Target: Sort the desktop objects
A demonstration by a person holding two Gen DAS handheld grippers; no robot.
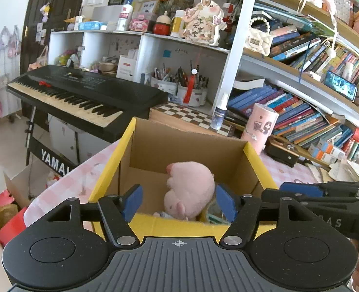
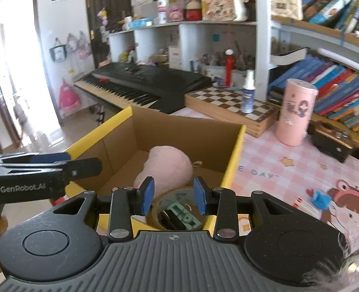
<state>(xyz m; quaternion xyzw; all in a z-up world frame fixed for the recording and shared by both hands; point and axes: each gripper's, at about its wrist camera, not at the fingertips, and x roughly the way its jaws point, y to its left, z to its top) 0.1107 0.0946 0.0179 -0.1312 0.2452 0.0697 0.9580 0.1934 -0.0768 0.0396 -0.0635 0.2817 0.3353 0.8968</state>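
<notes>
Both over the near edge of the cardboard box on the pink checked table. Left gripper spread wide, holding nothing — pink plush toy lying inside the box beyond it. Right gripper parted, empty, above a tape roll in the box — pink tumbler standing off to the right.

The left gripper is level, its blue-padded jaws spread wide with nothing between them. The right gripper sits just beside it on the right, jaws parted to a narrower gap, also empty. Each gripper's side profile appears in the other's view.
</notes>
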